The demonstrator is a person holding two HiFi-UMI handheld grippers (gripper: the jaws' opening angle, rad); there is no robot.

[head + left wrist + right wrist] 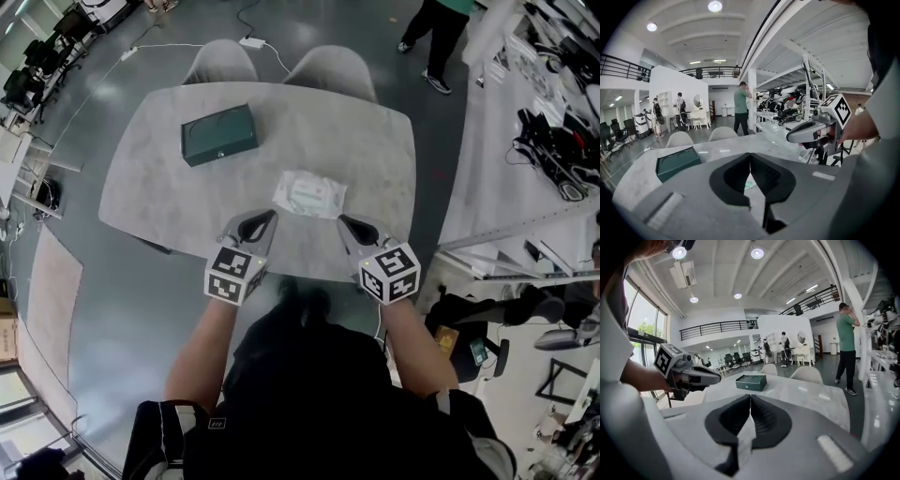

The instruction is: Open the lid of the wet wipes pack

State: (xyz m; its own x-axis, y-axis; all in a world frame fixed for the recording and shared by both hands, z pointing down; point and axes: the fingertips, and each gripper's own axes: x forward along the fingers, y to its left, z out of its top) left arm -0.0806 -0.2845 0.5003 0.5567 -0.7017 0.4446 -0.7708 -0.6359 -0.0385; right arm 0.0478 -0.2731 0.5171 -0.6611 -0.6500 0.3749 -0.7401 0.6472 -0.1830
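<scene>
Head view: the wet wipes pack (309,194) lies flat on the grey table (366,131) near its front edge, touched by nothing; the left gripper (271,216) and the right gripper (341,221) hang just short of it, 1 at each near corner, both with jaws pressed together and empty. The likely trouble is that closed jaws cannot pinch a lid flap, so 1 pair must part first; the pack looks soft and light, so it may slide or lift along with the lid unless the other gripper pins it down; the lid itself shows only as a pale patch on top, and its hinge side cannot be told. A green box (219,134) sits well apart toward the far left; 2 chairs (220,61) stand beyond the far edge; a person (436,28) walks past farther off; nothing blocks the reach.

Left gripper view: the pads meet at their tips; a pale sliver below them is possibly the pack.

Right gripper view: the jaws are likewise together, with bare table ahead and the box far beyond.
</scene>
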